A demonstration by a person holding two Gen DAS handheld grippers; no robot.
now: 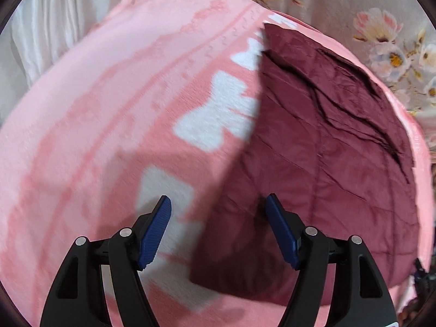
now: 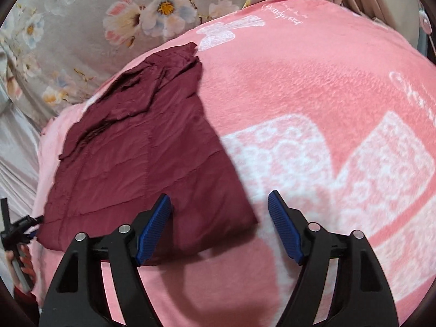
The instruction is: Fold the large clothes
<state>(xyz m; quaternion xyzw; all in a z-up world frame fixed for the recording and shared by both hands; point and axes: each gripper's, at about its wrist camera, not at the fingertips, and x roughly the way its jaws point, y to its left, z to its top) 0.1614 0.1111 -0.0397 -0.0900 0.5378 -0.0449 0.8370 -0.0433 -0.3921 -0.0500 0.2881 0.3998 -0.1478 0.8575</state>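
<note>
Left tongs (image 1: 218, 227) & right tongs (image 2: 219, 227) both hang open w/ blue pads spread wide, holding nothing, just above a pink blanket (image 1: 95, 125) w/ white bow print. A dark maroon quilted garment (image 1: 321, 169) lies folded flat on the blanket: ahead & right of the left tongs, ahead & left of the right tongs, its near corner under the gap between the right tongs' pads. Floral fabric (image 2: 81, 32) shows beyond the blanket.
</note>
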